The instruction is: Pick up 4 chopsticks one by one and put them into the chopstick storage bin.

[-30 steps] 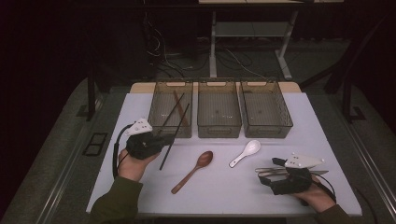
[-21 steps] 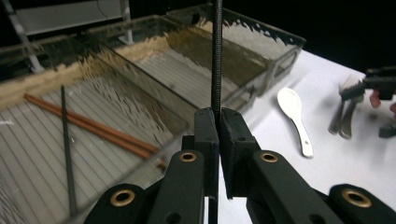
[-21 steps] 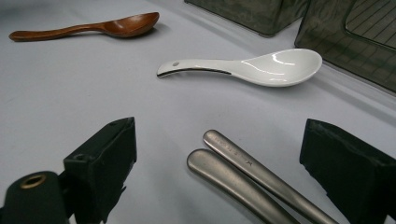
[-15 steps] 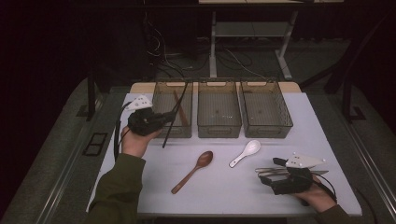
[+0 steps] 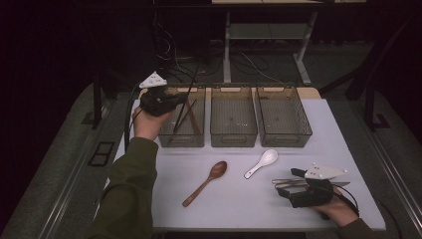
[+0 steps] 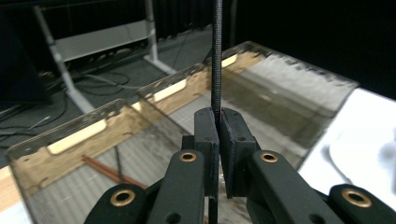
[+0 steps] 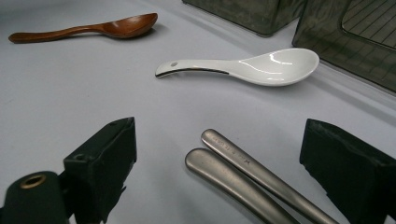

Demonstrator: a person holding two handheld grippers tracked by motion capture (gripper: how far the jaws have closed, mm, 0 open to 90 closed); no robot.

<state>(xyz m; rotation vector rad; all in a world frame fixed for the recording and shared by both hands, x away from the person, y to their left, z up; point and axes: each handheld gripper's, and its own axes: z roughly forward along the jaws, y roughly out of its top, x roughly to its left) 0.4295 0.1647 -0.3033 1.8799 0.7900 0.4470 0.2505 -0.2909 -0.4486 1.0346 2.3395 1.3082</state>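
Note:
My left gripper [image 5: 171,103] hovers over the left-hand clear bin [image 5: 169,138], shut on a thin black chopstick [image 5: 185,102] that slants up and away. In the left gripper view the jaws [image 6: 218,119] pinch the black chopstick [image 6: 216,56] upright, with a brown chopstick [image 6: 109,172] lying on the bin floor below. My right gripper [image 5: 291,184] rests open at the table's near right, its jaws either side of two metal utensil handles [image 7: 243,172]. A white ceramic spoon [image 7: 252,67] and a wooden spoon [image 7: 93,29] lie beyond them.
Three clear bins stand in a row at the back: the left one, a middle bin [image 5: 234,137] and a right bin [image 5: 298,134]. The wooden spoon [image 5: 206,181] and white spoon [image 5: 261,163] lie mid-table on the white tabletop [image 5: 239,204]. Cables and a desk frame lie beyond the far edge.
My left gripper has risen from the table and moved away to above the left bin, carrying the black chopstick. The right gripper has stayed put.

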